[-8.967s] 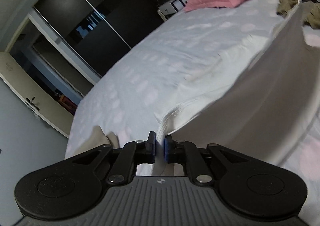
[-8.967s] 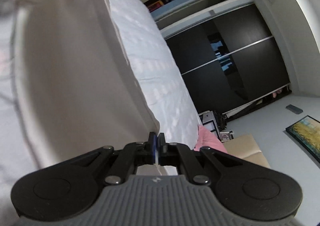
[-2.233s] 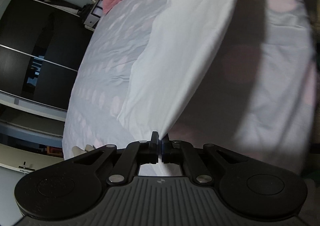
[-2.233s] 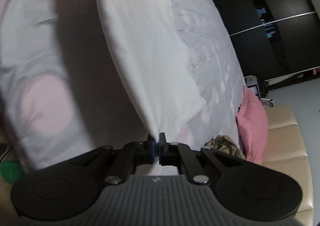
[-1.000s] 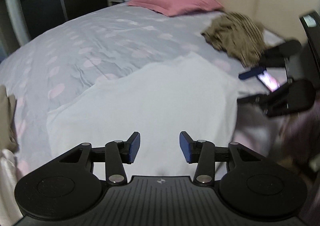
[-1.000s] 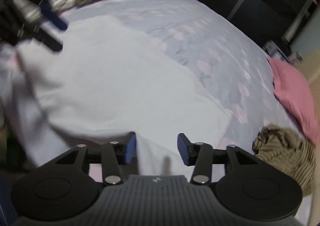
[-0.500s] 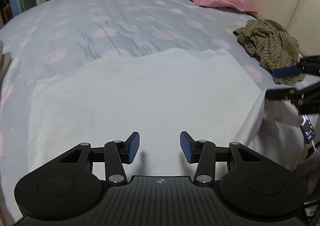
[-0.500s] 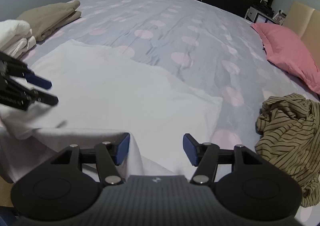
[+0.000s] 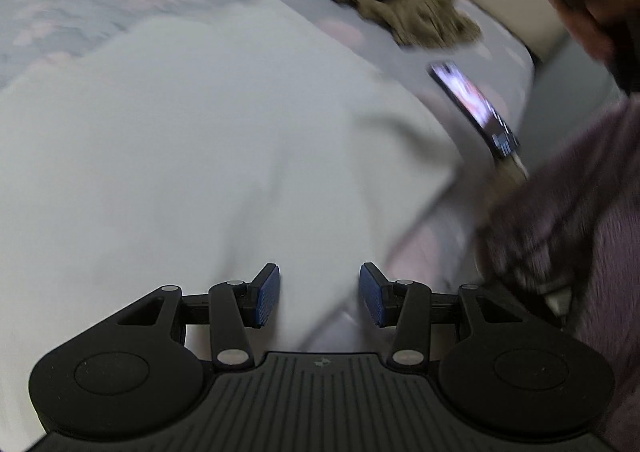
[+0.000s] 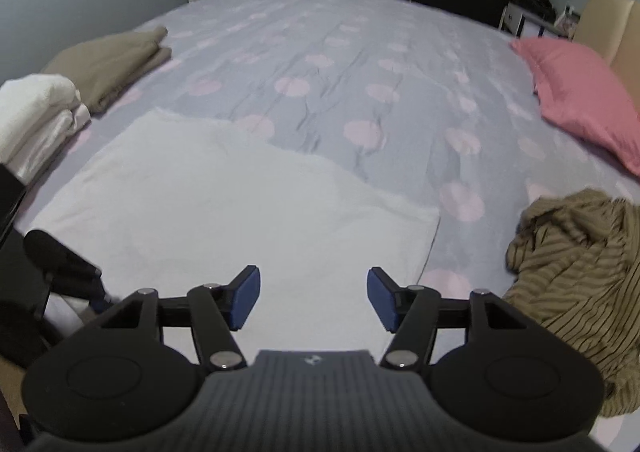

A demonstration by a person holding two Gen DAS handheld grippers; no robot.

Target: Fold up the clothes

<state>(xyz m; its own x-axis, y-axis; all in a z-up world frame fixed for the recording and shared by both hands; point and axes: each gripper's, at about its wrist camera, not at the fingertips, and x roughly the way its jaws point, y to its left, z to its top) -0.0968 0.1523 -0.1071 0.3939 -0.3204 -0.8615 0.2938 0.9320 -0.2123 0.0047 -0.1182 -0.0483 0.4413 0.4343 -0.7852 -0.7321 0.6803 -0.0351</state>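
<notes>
one white garment (image 10: pixel 224 212) is seen spread flat on the bed (image 10: pixel 360 64). two folded stacks (image 10: pixel 36 116) are counted left of it, one striped heap (image 10: pixel 576 272) right of it, one pink pillow (image 10: pixel 576 100) beyond. both the left hand-held gripper (image 9: pixel 319 294) and right hand-held gripper (image 10: pixel 314 298) are held released over the garment. the left view is blurred.

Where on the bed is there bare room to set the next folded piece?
The dotted sheet is bare beyond the white garment, between the folded tan stack and the pink pillow. Crowded: the near edge, with the striped shirt and white stack.
</notes>
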